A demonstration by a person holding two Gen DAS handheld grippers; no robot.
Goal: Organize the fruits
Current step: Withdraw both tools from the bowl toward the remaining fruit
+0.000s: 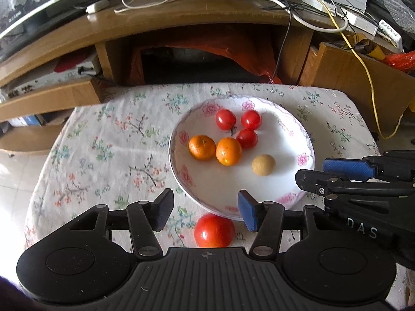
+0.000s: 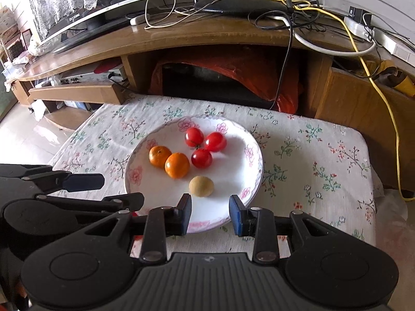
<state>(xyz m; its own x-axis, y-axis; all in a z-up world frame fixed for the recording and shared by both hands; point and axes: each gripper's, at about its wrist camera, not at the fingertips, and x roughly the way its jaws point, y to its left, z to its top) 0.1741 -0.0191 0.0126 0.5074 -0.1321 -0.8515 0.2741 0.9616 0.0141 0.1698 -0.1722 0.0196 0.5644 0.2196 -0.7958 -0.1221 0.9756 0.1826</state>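
Observation:
A white flowered plate (image 1: 285, 134) (image 2: 233, 140) sits on the cloth-covered table. It holds three small red tomatoes (image 1: 225, 119) (image 2: 194, 136), two oranges (image 1: 228, 151) (image 2: 177, 165) and one tan round fruit (image 1: 263, 164) (image 2: 201, 186). A larger red tomato (image 1: 214, 230) lies on the cloth just in front of the plate's near rim. My left gripper (image 1: 205, 211) is open, its fingers standing either side of that tomato without touching it. My right gripper (image 2: 210, 213) is open over the plate's near rim, empty; in the left wrist view it (image 1: 334, 173) enters from the right.
The floral tablecloth (image 1: 109, 140) (image 2: 311, 155) covers a small table with its edges close on the left and right. Behind stands a wooden TV cabinet (image 1: 181, 26) (image 2: 207, 36) with cables, a yellow cord (image 2: 376, 85) and an orange bag (image 2: 259, 77).

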